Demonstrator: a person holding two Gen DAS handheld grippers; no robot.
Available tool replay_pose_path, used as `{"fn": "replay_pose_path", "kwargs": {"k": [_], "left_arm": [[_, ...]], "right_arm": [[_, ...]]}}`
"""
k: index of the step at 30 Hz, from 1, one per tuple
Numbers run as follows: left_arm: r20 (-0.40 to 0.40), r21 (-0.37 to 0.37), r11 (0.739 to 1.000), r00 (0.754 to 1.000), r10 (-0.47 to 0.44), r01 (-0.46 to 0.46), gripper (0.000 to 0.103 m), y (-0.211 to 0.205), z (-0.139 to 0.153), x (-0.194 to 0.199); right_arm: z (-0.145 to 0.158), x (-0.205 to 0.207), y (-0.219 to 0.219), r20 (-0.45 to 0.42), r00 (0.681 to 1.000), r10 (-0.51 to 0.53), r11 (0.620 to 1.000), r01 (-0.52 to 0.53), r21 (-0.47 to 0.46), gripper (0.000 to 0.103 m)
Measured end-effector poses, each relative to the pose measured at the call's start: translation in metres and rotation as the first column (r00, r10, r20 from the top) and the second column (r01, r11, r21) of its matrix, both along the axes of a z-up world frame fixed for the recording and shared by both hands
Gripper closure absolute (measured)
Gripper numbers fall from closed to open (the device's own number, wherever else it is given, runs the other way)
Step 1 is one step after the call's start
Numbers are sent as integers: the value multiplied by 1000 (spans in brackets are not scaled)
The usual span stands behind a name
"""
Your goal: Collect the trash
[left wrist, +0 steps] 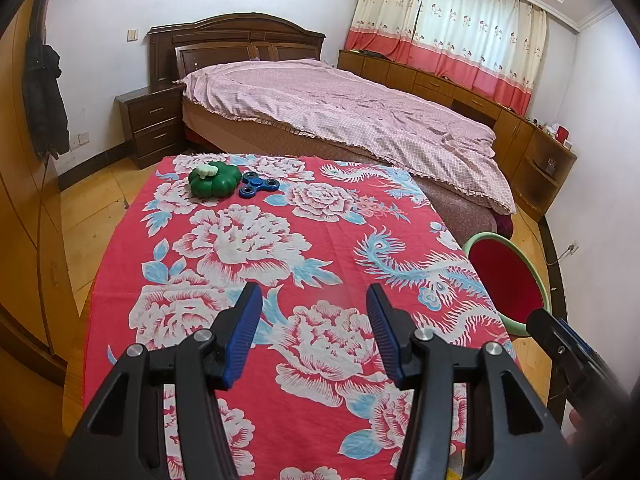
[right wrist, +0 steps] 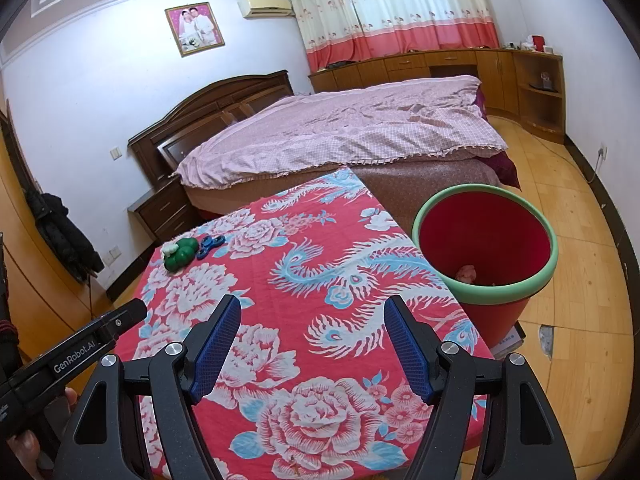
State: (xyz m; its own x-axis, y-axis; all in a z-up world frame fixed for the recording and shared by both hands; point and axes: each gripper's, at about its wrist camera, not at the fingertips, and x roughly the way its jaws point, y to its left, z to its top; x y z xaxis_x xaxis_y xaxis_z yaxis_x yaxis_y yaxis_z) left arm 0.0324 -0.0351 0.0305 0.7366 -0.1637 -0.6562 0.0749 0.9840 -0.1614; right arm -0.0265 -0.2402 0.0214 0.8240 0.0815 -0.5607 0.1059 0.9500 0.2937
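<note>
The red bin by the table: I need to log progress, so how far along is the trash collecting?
Looks partly done: the red bin already holds something pinkish at its bottom, though I can't tell what it is. Nothing is in hand; the left claw and right claw are both open over the floral tablecloth. Still on the table's far corner: a green toy and a blue fidget spinner, if they count as trash.

toy point(left wrist: 209, 181) beside spinner point(left wrist: 259, 185) on table point(left wrist: 280, 248), bin point(right wrist: 486, 256) right
</note>
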Motion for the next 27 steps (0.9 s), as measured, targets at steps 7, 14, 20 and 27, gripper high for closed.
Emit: {"fn": "replay_pose_path", "kwargs": {"k": [7, 14, 20, 27], "left_arm": [[-1, 0, 1000, 1000, -2, 2, 49, 0, 0, 0], [0, 0, 1000, 1000, 0, 0, 49, 0, 0, 0], [-1, 0, 1000, 1000, -1, 1, 49, 0, 0, 0], [-2, 0, 1000, 1000, 0, 0, 49, 2, 0, 1]], "right_arm": [[-1, 0, 1, -3, 1000, 1, 1000, -1, 5, 28], [-1, 0, 1, -3, 1000, 1, 1000, -1, 6, 28], [-1, 0, 1, -4, 1000, 1, 1000, -1, 7, 28], [-2, 0, 1, -6, 1000, 2, 1000, -2, 9, 28]]}}
